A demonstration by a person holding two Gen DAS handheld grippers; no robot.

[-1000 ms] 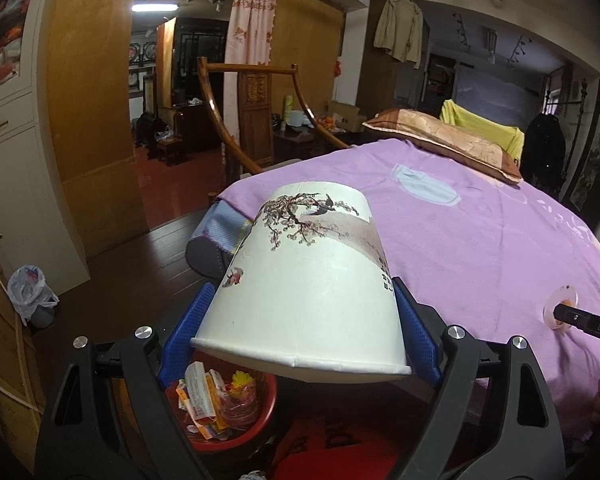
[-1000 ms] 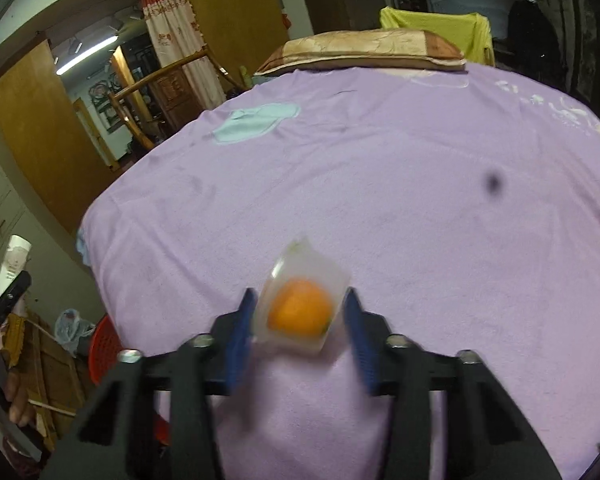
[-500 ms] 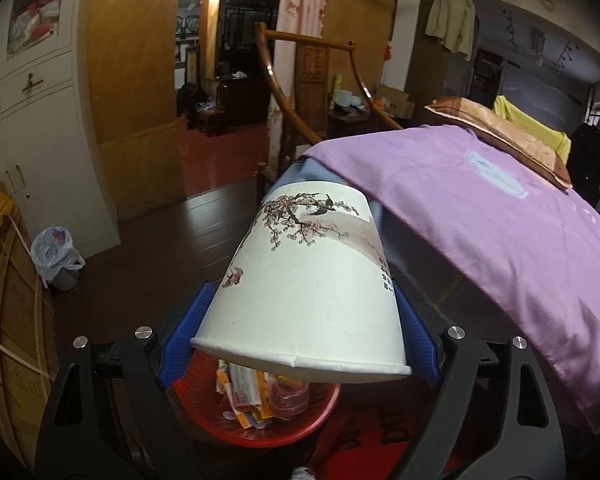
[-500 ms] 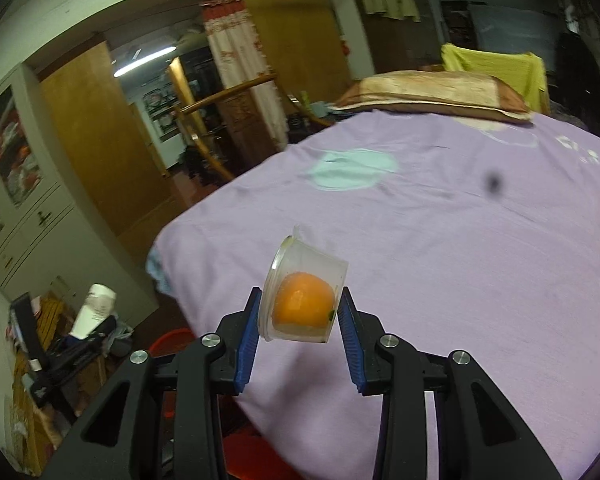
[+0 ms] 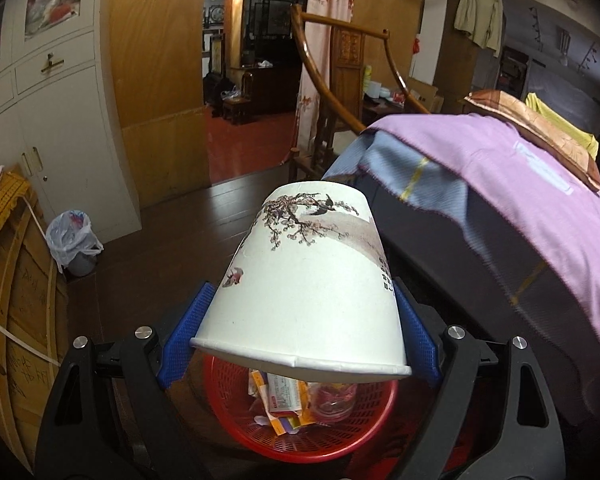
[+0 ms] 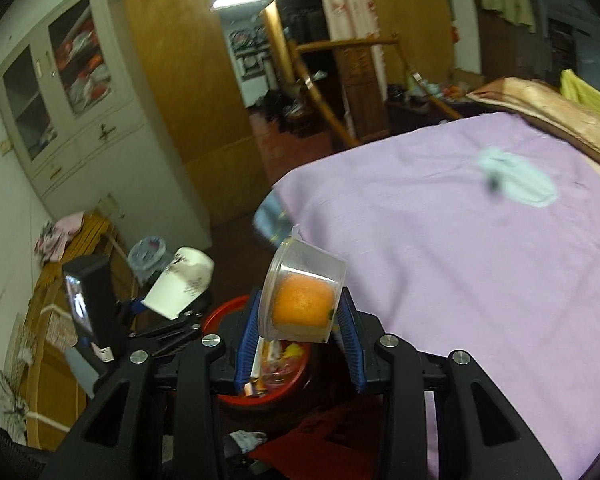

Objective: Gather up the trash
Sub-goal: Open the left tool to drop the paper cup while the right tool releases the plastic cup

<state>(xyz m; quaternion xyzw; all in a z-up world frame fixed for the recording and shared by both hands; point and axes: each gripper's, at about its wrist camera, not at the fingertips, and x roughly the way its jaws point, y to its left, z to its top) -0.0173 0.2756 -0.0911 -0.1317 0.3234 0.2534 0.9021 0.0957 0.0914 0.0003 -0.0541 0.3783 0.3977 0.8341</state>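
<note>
**Two pieces of trash held over the red basket**

Beside the bed (image 6: 460,260), the red basket (image 5: 340,436) on the floor is partly filled with wrappers. A paper cup (image 5: 312,292) is pinched by the left gripper (image 5: 300,340), mouth toward the camera and base pointing away and upward. Only the right view shows a clear tub (image 6: 300,292) with an orange thing inside, clamped on its side by the right gripper (image 6: 300,336) above the basket.
</note>
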